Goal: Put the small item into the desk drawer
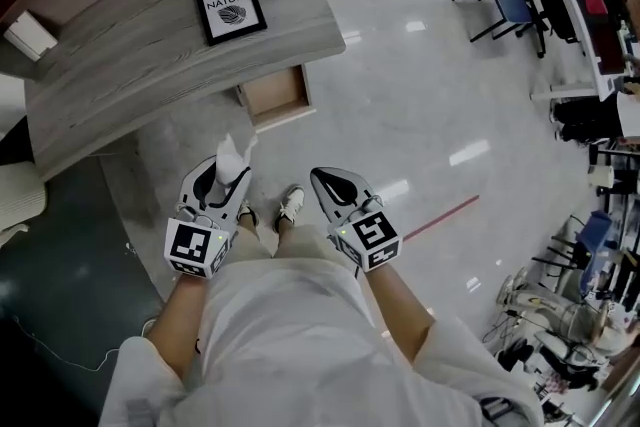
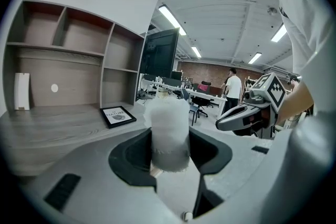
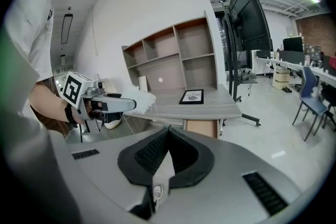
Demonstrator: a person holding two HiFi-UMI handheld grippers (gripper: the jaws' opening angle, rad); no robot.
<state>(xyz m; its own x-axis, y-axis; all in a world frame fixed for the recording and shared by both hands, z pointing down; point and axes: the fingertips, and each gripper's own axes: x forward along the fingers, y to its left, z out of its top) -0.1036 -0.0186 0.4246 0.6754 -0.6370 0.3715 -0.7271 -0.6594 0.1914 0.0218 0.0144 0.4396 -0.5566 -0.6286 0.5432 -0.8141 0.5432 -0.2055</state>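
Tissue-looking white wad (image 2: 169,134) is sitting pinched between the jaws of my left hand-held gripper (image 1: 226,179), poking up past the tips. I'm holding that one out in front of me over the floor (image 1: 420,115), short of the table (image 1: 150,55). My right hand-held gripper (image 1: 320,179) is hanging just beside it, off to its right, with its jaws closed together on nothing. Ahead of both hand-held grippers, closer to the left one's line, the desk drawer (image 1: 276,95) is standing pulled open under the table edge. Farther ahead past the drawer, a framed picture (image 1: 230,5) is resting on the table.
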